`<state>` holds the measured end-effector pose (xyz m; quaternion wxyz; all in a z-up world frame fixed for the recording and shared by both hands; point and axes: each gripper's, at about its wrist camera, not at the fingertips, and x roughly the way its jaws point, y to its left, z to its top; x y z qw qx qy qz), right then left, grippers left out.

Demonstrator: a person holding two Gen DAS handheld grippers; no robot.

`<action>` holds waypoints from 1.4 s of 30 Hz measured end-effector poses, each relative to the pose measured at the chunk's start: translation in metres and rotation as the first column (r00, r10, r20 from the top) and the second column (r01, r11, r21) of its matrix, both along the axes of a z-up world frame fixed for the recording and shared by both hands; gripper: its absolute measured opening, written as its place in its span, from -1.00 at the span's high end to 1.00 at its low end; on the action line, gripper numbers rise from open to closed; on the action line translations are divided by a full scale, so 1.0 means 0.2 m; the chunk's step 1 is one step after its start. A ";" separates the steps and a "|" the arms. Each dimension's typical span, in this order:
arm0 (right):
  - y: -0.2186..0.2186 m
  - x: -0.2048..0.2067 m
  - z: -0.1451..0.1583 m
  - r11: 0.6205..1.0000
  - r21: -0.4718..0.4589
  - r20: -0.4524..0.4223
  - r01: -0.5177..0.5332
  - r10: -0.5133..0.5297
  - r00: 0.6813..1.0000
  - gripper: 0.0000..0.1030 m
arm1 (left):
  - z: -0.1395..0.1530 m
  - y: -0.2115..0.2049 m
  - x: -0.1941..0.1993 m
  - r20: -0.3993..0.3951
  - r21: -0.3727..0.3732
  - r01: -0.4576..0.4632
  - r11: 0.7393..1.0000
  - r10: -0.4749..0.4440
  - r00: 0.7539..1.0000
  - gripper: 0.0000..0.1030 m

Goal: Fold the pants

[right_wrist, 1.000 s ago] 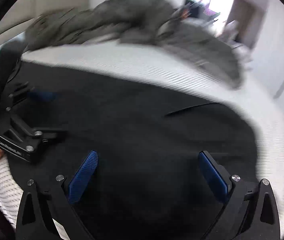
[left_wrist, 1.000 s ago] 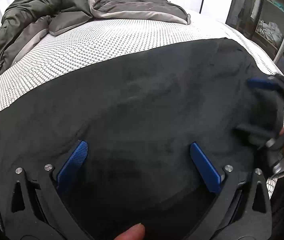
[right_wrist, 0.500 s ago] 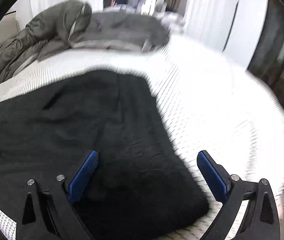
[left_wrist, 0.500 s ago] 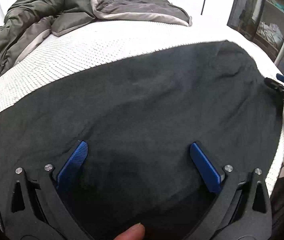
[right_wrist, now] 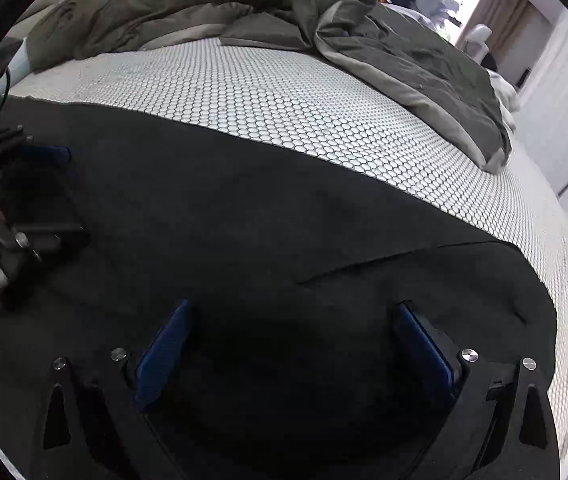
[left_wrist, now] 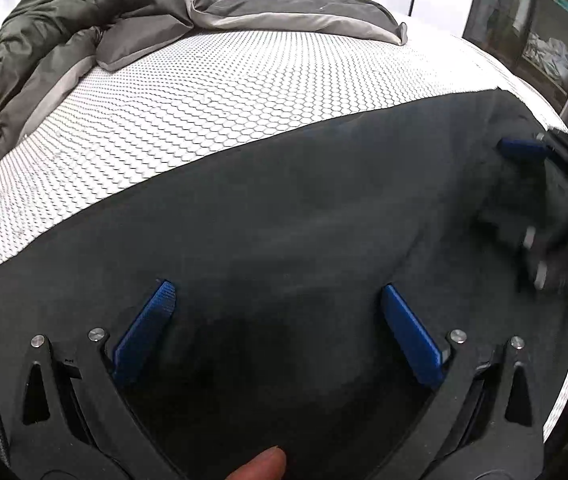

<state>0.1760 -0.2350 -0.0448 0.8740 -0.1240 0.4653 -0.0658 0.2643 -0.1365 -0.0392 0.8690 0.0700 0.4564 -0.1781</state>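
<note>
Bed: a mattress [left_wrist: 244, 92] with a white honeycomb-patterned cover is filling both views and is bearing everything else.
Duvet: an olive-grey duvet [right_wrist: 212, 4] is lying rumpled along the far side of the mattress, well apart from the dark cloth.
Pants: black pants [left_wrist: 284, 216] are lying spread flat across the near part of the mattress, their far edge running as a straight line against the white cover; a flap or seam edge is showing near their right end in the right wrist view [right_wrist: 383, 260].
Left gripper: the left gripper [left_wrist: 276, 292] is hovering over the pants with its blue-padded fingers [left_wrist: 146, 332] spread wide, nothing between them.
Right gripper: the right gripper [right_wrist: 291, 308] is likewise standing wide apart above the pants, gripping nothing.
Fingertip: a person's fingertip [left_wrist: 260, 465] is showing at the bottom edge of the left wrist view.
</note>
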 end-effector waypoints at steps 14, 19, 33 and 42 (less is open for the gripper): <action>-0.25 -0.44 0.34 0.946 0.008 0.260 0.324 -0.314 0.913 -0.94 | 0.14 0.07 0.04 0.050 -0.039 -0.059 0.997 0.061 0.997 -0.99; -0.04 -0.18 0.33 0.974 0.198 0.163 0.105 -0.139 0.977 -0.91 | 0.00 0.04 0.19 -0.016 -0.023 -0.093 0.995 0.093 0.996 -1.00; -0.23 0.09 0.16 0.928 -0.064 0.106 0.368 -0.360 0.927 0.12 | 0.04 0.16 0.16 0.018 -0.046 -0.166 0.985 0.167 0.986 -0.92; 0.30 0.07 0.07 0.996 0.071 0.002 0.046 -0.046 0.999 -0.07 | 0.06 0.23 0.17 0.005 -0.027 -0.128 0.991 0.128 0.992 0.41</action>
